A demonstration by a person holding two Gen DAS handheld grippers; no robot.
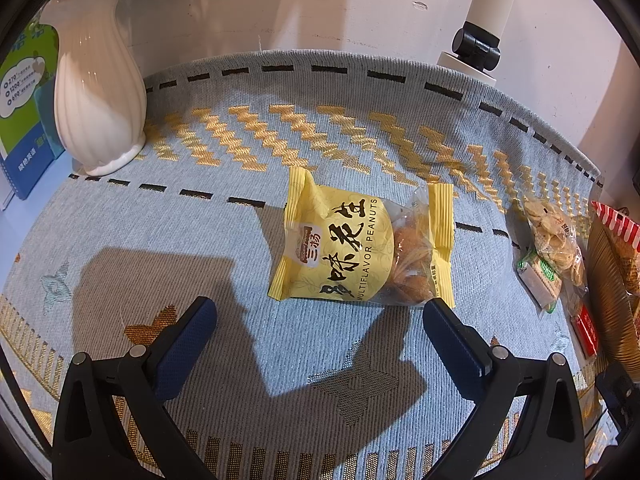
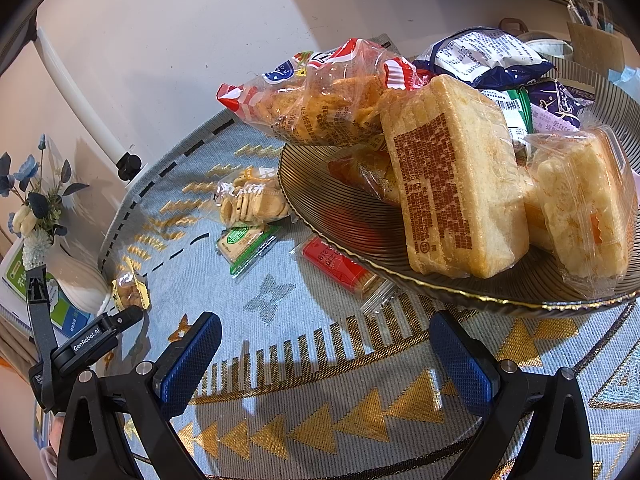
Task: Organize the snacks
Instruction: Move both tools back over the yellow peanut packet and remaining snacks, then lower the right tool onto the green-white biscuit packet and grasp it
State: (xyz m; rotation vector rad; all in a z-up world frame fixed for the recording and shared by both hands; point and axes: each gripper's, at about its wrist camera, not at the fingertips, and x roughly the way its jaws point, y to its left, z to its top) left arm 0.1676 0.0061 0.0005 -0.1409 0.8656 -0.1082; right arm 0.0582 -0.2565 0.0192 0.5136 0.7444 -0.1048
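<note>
A yellow peanut packet [image 1: 352,246] lies on the grey patterned cloth [image 1: 200,240], just ahead of my open, empty left gripper [image 1: 318,316]. It shows small at the far left of the right wrist view [image 2: 130,290]. A clear bag of round crackers [image 1: 554,236] [image 2: 252,200], a green-labelled packet [image 1: 538,280] [image 2: 246,244] and a red packet [image 2: 340,266] lie loose by the dark ribbed plate [image 2: 360,220]. The plate holds several snack bags, with a large rice-cracker pack [image 2: 456,188] in front. My right gripper [image 2: 324,340] is open and empty before the plate.
A white ribbed vase [image 1: 98,92] with blue flowers stands at the back left beside a blue-green booklet [image 1: 24,100]. A white lamp post with a black clamp [image 1: 478,46] stands at the cloth's far edge. The left gripper's body [image 2: 92,344] shows at the left of the right wrist view.
</note>
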